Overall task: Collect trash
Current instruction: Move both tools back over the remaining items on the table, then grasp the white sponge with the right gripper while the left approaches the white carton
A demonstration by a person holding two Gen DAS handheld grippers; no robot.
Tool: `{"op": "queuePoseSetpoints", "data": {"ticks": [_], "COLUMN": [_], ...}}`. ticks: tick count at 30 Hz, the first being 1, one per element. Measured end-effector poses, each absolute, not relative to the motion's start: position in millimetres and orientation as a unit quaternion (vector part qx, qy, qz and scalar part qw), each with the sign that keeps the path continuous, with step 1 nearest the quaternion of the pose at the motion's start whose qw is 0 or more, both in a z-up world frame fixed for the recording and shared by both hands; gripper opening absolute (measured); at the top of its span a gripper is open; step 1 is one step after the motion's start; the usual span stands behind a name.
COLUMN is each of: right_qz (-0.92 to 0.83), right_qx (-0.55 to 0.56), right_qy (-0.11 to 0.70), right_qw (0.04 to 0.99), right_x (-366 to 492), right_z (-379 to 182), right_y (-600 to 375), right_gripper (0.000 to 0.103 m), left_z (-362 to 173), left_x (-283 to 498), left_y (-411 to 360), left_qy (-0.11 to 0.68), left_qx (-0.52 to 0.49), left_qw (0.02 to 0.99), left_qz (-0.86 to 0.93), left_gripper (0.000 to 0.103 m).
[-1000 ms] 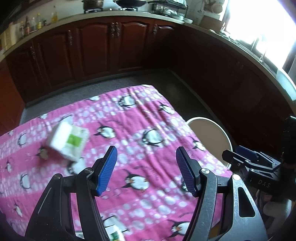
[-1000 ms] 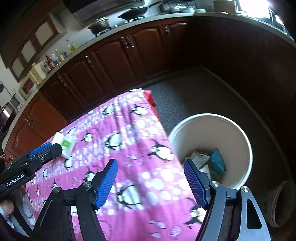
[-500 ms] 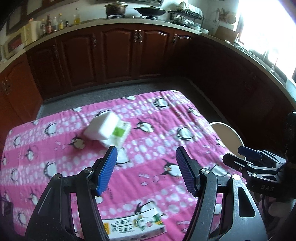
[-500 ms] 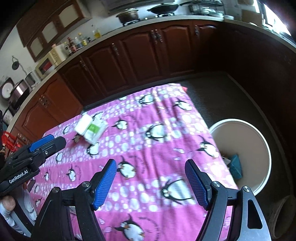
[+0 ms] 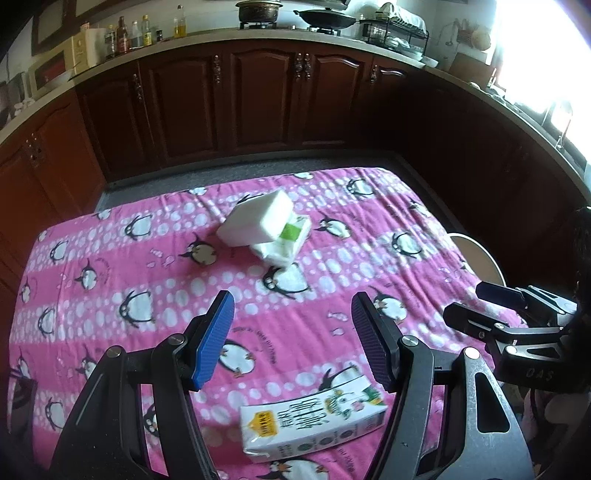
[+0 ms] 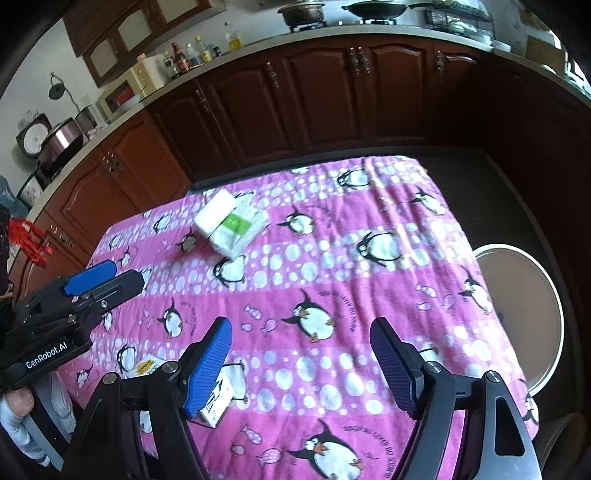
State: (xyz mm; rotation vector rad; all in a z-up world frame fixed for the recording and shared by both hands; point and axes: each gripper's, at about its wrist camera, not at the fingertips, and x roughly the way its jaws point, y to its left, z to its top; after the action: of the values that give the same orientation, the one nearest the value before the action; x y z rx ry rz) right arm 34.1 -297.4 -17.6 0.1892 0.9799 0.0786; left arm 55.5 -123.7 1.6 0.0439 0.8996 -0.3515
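A white box with a green label (image 5: 266, 227) lies on the far middle of the pink penguin tablecloth (image 5: 110, 266); it also shows in the right wrist view (image 6: 231, 223). A flattened milk carton (image 5: 312, 421) lies near the table's front edge, partly hidden behind my finger in the right wrist view (image 6: 218, 400). My left gripper (image 5: 291, 339) is open and empty above the table, just beyond the carton. My right gripper (image 6: 301, 363) is open and empty over the table's front right. A white trash bin (image 6: 524, 317) stands on the floor right of the table.
Dark wood kitchen cabinets (image 5: 258, 99) wrap around behind and to the right. The counter holds bottles (image 6: 195, 51), a pot and a wok (image 5: 325, 16). A rice cooker (image 6: 61, 142) stands at the far left. Dark floor lies between table and cabinets.
Both grippers have swung left and pulled back from the bin toward the table. The white box moved toward centre view and the milk carton came into view. Both stayed open.
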Motion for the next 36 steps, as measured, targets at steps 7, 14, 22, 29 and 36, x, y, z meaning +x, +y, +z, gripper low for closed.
{"op": "queuePoseSetpoints", "data": {"ticks": [7,14,22,29,36], "right_qz": [0.048,0.058,0.086,0.087,0.079], "right_qx": [0.082,0.079,0.085,0.086,0.087], "right_qy": [0.479,0.485,0.503,0.514,0.514], "right_qw": [0.873,0.869,0.856,0.849,0.849], "right_x": [33.7,32.0,31.3,35.2,36.3], "right_z": [-25.1,-28.3,-39.5,-50.0,-49.2], "right_y": [-285.9,-280.7,-271.3,-268.5,-274.1], "right_gripper": [0.075,0.075,0.075,0.075,0.075], "left_z": [-6.1,-14.8,-39.0,-76.0,-93.2], "left_x": [50.1,40.9,15.2,-0.4,25.1], "left_y": [-112.4,-94.7,-54.7,-49.3,-85.3], "left_qy": [0.440,0.465,0.522,0.575,0.579], "left_qx": [0.027,0.027,0.048,0.086,0.094], "left_qw": [0.883,0.869,0.835,0.799,0.791], "left_qz": [-0.159,-0.167,-0.165,-0.156,-0.176], "left_gripper": [0.065,0.065,0.065,0.065,0.065]}}
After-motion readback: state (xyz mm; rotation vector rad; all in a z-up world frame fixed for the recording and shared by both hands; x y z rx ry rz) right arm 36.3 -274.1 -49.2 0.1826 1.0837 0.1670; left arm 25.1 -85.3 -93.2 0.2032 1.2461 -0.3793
